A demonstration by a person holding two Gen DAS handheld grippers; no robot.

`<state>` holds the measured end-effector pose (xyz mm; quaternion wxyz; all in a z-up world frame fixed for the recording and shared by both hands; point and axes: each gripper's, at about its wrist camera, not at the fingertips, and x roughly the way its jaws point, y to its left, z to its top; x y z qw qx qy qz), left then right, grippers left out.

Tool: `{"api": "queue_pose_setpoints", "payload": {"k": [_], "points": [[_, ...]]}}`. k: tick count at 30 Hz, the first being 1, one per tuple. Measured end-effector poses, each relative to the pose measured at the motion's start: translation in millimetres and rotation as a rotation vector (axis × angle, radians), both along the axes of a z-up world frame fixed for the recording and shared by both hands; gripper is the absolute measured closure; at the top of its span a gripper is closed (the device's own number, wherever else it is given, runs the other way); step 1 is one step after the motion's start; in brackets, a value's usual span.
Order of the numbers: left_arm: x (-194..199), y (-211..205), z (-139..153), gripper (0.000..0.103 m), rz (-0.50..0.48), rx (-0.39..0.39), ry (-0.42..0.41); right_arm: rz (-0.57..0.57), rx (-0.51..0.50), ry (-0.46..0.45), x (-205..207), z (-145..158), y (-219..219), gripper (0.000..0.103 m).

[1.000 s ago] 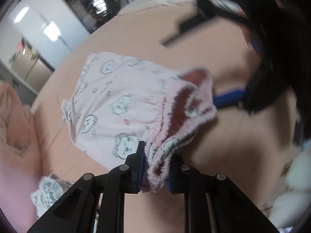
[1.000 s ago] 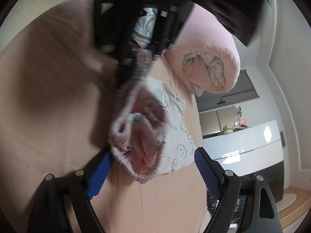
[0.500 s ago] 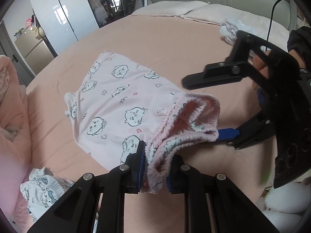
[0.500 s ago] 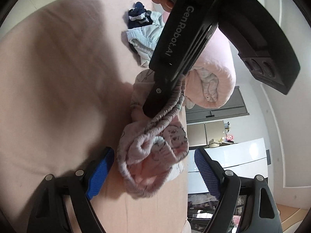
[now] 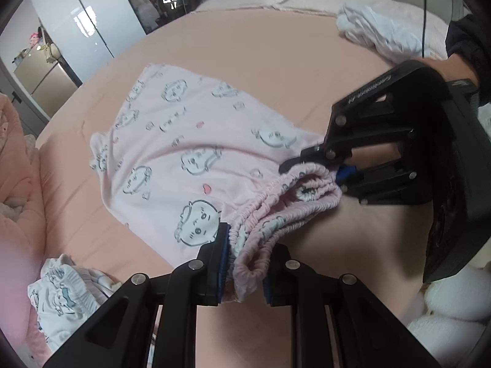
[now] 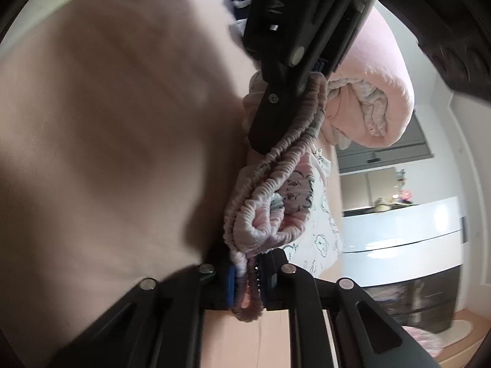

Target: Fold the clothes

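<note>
Pink shorts [image 5: 190,141] printed with cartoon faces lie spread on the peach bed sheet [image 5: 245,46]. Their gathered waistband [image 5: 294,202] is lifted toward me. My left gripper [image 5: 245,245] is shut on the near end of the waistband. My right gripper [image 5: 313,173] comes in from the right, its jaws closing on the far end with the elastic pinched between the pads. In the right wrist view the right gripper [image 6: 250,273] clamps the bunched waistband [image 6: 276,208], and a finger [image 6: 276,98] of the left gripper holds the band higher up.
A crumpled white patterned garment [image 5: 61,288] lies at the bottom left. White cloth [image 5: 377,30] sits near the pillows at the top right. A rolled pink blanket [image 6: 368,101] borders the bed. A dark sleeve [image 5: 463,43] holds the right gripper. A white plush [image 5: 454,297] is at the lower right.
The right gripper's jaws stood wide around the waistband's far end and have now closed onto it. The left gripper has kept its grip and place.
</note>
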<state>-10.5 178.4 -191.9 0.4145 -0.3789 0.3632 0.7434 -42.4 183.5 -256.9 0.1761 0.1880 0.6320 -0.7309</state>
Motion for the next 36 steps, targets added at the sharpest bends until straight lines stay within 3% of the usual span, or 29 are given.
{"api": "queue_pose_setpoints", "payload": {"k": [4,11,15,30,36], "points": [[8.3,0.1,-5.1,0.087,-0.009,-0.016,0.035,-0.052,-0.051,-0.057,-7.6,10.7,3.4,0.091],[30.0,-3.5,6.7,0.087,-0.07,-0.008,0.164,-0.057,-0.04,0.085,2.8,16.1,2.8,0.094],[46.2,-2.7,15.4,0.087,-0.124,-0.011,0.212,-0.046,-0.049,0.101,12.2,35.2,8.0,0.094],[46.0,-7.5,54.8,0.087,-0.128,0.027,0.198,-0.067,-0.063,-0.023,41.0,84.1,15.8,0.094],[44.6,-12.0,79.0,0.087,-0.119,0.06,0.22,-0.112,-0.126,-0.034,34.0,111.6,13.6,0.094]]}}
